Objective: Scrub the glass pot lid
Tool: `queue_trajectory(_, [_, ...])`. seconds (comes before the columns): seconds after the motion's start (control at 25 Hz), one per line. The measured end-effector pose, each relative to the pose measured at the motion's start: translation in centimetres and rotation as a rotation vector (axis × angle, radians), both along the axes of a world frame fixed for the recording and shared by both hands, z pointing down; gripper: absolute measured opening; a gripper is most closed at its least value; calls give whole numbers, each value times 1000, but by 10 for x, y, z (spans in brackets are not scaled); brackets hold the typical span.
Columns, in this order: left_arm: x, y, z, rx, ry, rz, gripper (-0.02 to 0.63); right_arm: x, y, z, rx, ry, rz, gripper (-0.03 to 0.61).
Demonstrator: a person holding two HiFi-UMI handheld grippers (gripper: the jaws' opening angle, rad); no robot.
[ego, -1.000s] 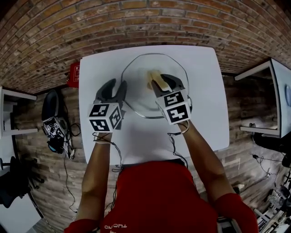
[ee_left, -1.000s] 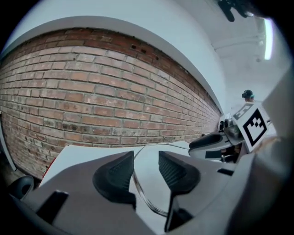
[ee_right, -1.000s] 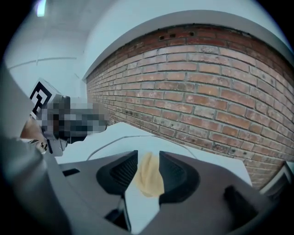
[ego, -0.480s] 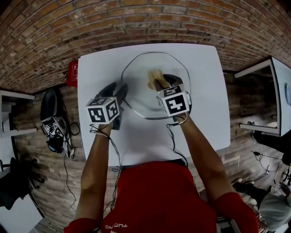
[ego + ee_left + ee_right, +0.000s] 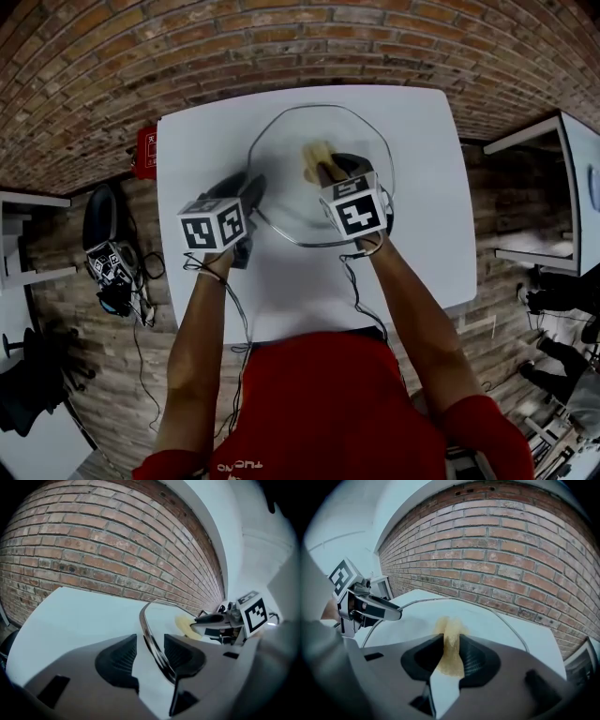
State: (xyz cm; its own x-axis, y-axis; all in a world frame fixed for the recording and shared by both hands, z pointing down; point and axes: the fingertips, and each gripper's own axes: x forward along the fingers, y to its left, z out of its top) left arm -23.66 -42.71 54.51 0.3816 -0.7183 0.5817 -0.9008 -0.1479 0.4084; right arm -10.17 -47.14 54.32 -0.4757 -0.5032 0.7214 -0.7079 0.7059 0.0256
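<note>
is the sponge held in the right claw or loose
Held: the right claw pinches the yellow sponge; its jaws have just closed further on it.

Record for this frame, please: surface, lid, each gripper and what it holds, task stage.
surface: white table, brick wall behind it
lid: glass pot lid lying on the table
left gripper: jaws straddle the lid's rim and have just been closing a little; a gap still shows, no grip yet
right gripper: jaws have just been closing on a yellow sponge, pinched between them over the glass
stage: probably about to steady the lid and start scrubbing
</note>
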Motion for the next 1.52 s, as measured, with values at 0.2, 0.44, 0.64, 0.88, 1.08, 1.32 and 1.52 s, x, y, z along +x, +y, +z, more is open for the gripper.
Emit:
queue_trajectory(0.2, [2, -2, -2, 18, -24, 3, 139, -1, 1, 1, 15, 18, 0, 76])
queue_trajectory(0.44, [0, -4, -3, 23, -13, -21, 121, -3, 3, 3, 10, 34, 3, 55])
queue_trajectory(0.64, [-1, -3, -2, 10, -30, -27, 117, -5, 2, -10, 13, 17, 29, 52])
queue_trajectory(0.88, [-1, -1, -4, -5, -39, -28, 117, -36, -11, -39, 50, -53, 25, 52])
queue_trajectory(1.08, [-1, 1, -4, -15, -36, -28, 117, -61, -33, -34, 49, -66, 39, 52])
queue_trajectory(1.32, [1, 2, -5, -22, -33, -35, 117, -80, -47, -22, 54, -60, 35, 52])
queue_trajectory(1.52, [-1, 3, -2, -28, -29, -41, 118, -77, -54, -15, 65, -12, 31, 52])
